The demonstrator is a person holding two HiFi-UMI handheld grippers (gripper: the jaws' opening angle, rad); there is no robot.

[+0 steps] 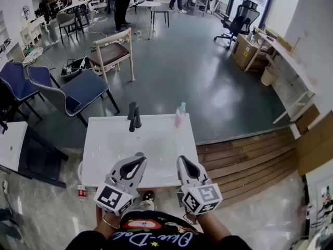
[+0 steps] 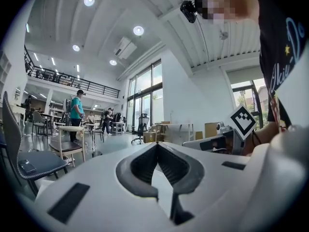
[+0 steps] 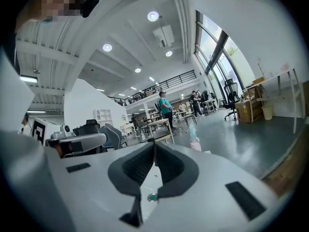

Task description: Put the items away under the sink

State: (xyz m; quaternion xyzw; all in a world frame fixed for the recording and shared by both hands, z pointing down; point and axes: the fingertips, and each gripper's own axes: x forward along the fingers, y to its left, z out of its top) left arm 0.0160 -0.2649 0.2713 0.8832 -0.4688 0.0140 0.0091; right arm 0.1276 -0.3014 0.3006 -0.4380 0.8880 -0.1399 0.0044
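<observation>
A white sink point(image 1: 156, 139) stands in front of me with a black faucet point(image 1: 134, 117) at its back edge. A pink spray bottle point(image 1: 180, 114) stands upright at the sink's back right corner, and it shows small in the right gripper view as the bottle point(image 3: 193, 140). My left gripper point(image 1: 140, 161) hovers over the sink's near left part, shut with nothing in it; its tips point(image 2: 157, 144) meet. My right gripper point(image 1: 182, 160) hovers beside it over the near right part, shut and empty, its tips point(image 3: 154, 143) closed. Both point level toward the faucet side. The space under the sink is hidden.
Blue chairs point(image 1: 78, 90) and a wooden chair point(image 1: 112, 51) stand beyond the sink on the grey floor. A wooden floor strip point(image 1: 244, 158) runs to the right. A small red item point(image 1: 82, 191) lies on the floor by the sink's near left corner. People stand far back.
</observation>
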